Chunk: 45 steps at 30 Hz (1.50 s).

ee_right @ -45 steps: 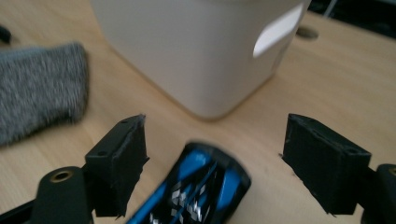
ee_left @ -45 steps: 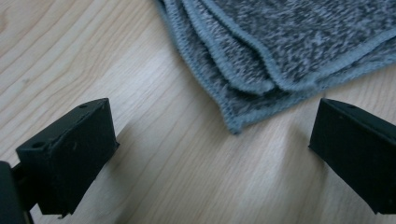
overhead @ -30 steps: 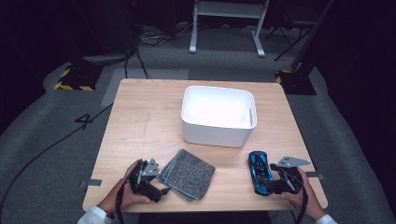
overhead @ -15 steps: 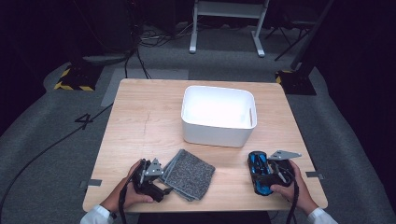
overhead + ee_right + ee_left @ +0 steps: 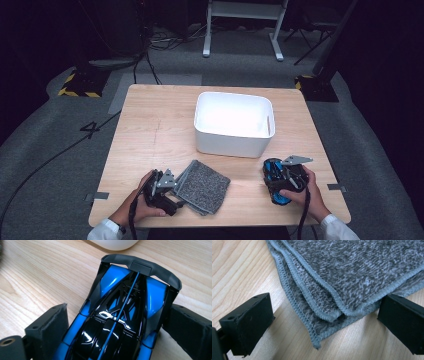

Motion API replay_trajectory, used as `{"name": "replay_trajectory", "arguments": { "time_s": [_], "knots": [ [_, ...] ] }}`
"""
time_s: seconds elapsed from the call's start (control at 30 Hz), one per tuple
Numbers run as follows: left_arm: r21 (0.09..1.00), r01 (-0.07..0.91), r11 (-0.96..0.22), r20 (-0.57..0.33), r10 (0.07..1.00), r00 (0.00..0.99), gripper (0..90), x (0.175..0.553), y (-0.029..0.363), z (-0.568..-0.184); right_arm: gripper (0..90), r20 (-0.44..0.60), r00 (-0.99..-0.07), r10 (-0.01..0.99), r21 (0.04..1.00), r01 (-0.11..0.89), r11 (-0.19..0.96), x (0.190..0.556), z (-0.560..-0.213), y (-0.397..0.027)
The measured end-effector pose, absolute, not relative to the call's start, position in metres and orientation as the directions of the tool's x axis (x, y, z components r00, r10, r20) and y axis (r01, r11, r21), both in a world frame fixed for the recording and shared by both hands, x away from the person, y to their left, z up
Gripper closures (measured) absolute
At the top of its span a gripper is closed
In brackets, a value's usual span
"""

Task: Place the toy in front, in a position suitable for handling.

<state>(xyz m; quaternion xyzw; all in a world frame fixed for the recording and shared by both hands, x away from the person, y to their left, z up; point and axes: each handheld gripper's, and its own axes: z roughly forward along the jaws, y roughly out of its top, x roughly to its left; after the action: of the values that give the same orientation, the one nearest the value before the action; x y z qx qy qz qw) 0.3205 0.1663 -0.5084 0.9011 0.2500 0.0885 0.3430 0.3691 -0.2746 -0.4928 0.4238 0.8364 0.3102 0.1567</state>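
Observation:
A blue and black toy car [image 5: 125, 302] lies on the wooden table [image 5: 150, 130] at the front right. My right gripper [image 5: 120, 315] straddles it from behind, both black jaws pressed against its sides; in the high view this gripper [image 5: 281, 181] covers the car [image 5: 272, 170]. A folded grey cloth [image 5: 204, 186] lies at the front centre-left. My left gripper [image 5: 175, 191] stands open at its left corner. In the left gripper view the cloth's stitched corner [image 5: 332, 312] lies on the table between the spread jaws of the left gripper [image 5: 325, 308], apart from both.
A white plastic bin [image 5: 232, 142] stands in the middle of the table, just beyond the car and the cloth. A person's hands hold both grippers at the front edge. Cables and stand legs lie on the grey floor beyond the table.
The right gripper has moved left over the toy car and its jaws now sit against the car's sides. The left gripper has edged slightly toward the cloth's corner.

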Motion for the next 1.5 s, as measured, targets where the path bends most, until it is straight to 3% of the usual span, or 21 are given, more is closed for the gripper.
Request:
{"name": "replay_trajectory", "arguments": {
  "time_s": [0.13, 0.3, 0.43, 0.73, 0.87, 1.07, 1.27, 1.43, 1.5],
  "knots": [
    [0.661, 0.396, -0.637, -0.011, 0.52, 0.854, 0.1, 0.325, 0.158, -0.508, 9.7, -0.004, -0.641, 0.768, 0.663, 0.573, 0.482, 0.374, -0.493, -0.272],
    [0.664, 0.398, -0.633, -0.01, 0.525, 0.851, 0.1, 0.33, 0.148, -0.508, 21.5, 0.014, -0.714, 0.7, 0.677, 0.522, 0.518, 0.379, -0.49, -0.262],
    [0.662, 0.405, -0.631, -0.01, 0.533, 0.846, 0.1, 0.333, 0.142, -0.508, 25.1, -0.014, -0.761, 0.648, 0.674, 0.472, 0.569, 0.382, -0.49, -0.244],
    [0.665, 0.404, -0.628, -0.009, 0.534, 0.845, 0.1, 0.336, 0.138, -0.508, 23.3, -0.028, -0.864, 0.504, 0.665, 0.36, 0.654, 0.373, -0.489, -0.222],
    [0.664, 0.406, -0.628, -0.01, 0.536, 0.844, 0.2, 0.336, 0.138, -0.508, 23.7, -0.008, -0.867, 0.497, 0.691, 0.355, 0.63, 0.37, -0.485, -0.234],
    [0.664, 0.408, -0.626, -0.01, 0.538, 0.843, 0.4, 0.335, 0.138, -0.508, 17.2, 0.003, -0.848, 0.531, 0.738, 0.36, 0.571, 0.358, -0.47, -0.277],
    [0.664, 0.411, -0.624, -0.009, 0.543, 0.84, 0.5, 0.333, 0.14, -0.508, 15.5, 0.048, -0.817, 0.575, 0.755, 0.407, 0.515, 0.342, -0.48, -0.319],
    [0.665, 0.415, -0.621, -0.01, 0.548, 0.836, 0.5, 0.333, 0.139, -0.508, 10.0, 0.023, -0.82, 0.571, 0.747, 0.394, 0.536, 0.332, -0.492, -0.324],
    [0.664, 0.416, -0.622, -0.01, 0.549, 0.836, 0.5, 0.333, 0.139, -0.508, 13.6, 0.022, -0.822, 0.569, 0.744, 0.394, 0.539, 0.332, -0.494, -0.321]
  ]
}}
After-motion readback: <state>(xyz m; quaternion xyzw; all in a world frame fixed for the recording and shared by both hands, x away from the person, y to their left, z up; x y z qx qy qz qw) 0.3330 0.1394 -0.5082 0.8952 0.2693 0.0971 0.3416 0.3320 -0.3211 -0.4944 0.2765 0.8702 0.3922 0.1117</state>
